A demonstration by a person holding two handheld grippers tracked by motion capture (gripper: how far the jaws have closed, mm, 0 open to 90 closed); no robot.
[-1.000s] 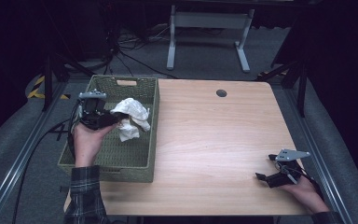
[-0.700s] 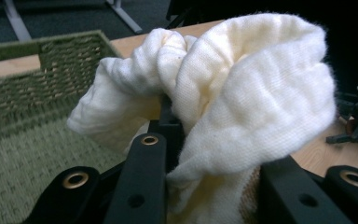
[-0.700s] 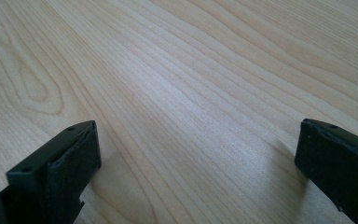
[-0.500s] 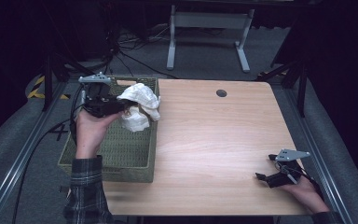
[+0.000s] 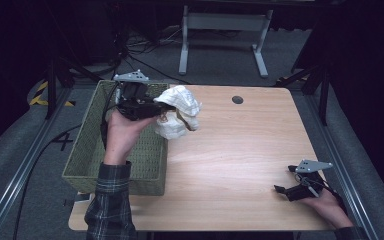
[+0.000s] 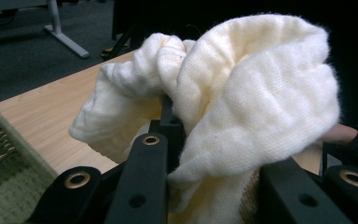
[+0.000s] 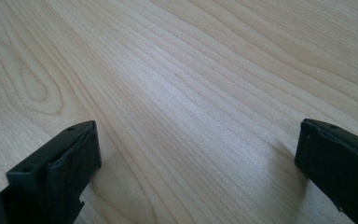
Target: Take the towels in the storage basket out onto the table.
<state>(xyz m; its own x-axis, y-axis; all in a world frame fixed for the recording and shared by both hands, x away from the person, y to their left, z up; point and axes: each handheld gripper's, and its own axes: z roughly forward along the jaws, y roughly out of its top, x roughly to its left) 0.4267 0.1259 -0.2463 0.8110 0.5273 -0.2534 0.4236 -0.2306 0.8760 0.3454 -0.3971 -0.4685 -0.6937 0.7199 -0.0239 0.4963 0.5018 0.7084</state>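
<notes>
- A woven green basket (image 5: 87,152) stands at the left end of the counter (image 5: 240,165), its far rim close to the counter's back edge; a corner of its weave shows in the left gripper view too (image 6: 2,154).
- The left hand (image 5: 122,125) comes up over the basket's far right corner and carries the left gripper (image 5: 156,107), which points to the right across the basket's right wall.
- The fingers (image 6: 151,172) of this gripper are closed tight on a crumpled white knitted cloth (image 5: 179,117); in the left gripper view the fabric (image 6: 242,107) bunches up between and over them, with a fold pinched in the narrow gap.
- The cloth hangs in the air from the grip, above the basket's right rim and the neighbouring strip of wooden counter, its lower folds drooping towards the wood; I cannot tell whether they touch it.
- A small dark round hole (image 5: 237,99) sits in the counter near its back edge, to the right of the cloth.
- At the near right corner, the right hand (image 5: 325,205) rests with the right gripper (image 5: 280,190) low on the counter, well apart from the cloth.
- Its fingers (image 7: 58,168) are spread wide with bare wood between them and nothing held.
</notes>
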